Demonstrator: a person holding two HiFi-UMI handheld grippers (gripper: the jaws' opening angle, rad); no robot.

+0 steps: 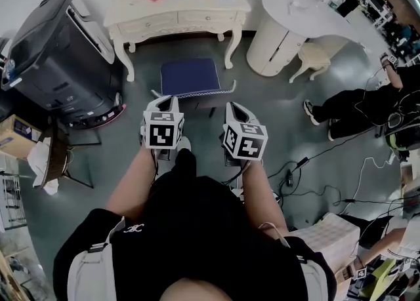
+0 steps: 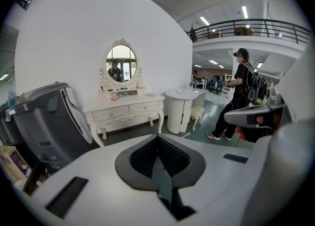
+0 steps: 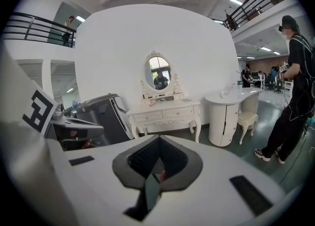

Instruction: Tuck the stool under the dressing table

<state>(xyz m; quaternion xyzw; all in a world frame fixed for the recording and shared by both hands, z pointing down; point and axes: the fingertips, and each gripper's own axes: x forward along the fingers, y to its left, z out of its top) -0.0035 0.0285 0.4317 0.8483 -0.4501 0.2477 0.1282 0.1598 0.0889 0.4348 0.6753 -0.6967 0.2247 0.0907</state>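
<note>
jaws of left gripper [image 1: 163, 101] and right gripper [image 1: 234, 107] closed, empty, mid-frame just below blue stool [image 1: 190, 75]; dressing table [image 1: 178, 20] at top centre.

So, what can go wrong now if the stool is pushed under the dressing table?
1. The stool stands in front of the dressing table, not yet under it. Pushed off-centre, it may strike a curved front leg.
2. The left gripper and right gripper are both shut and empty, so closed tips could slip off the seat's edge.
3. Cables trail close by on the right, and a step forward might catch them.
</note>
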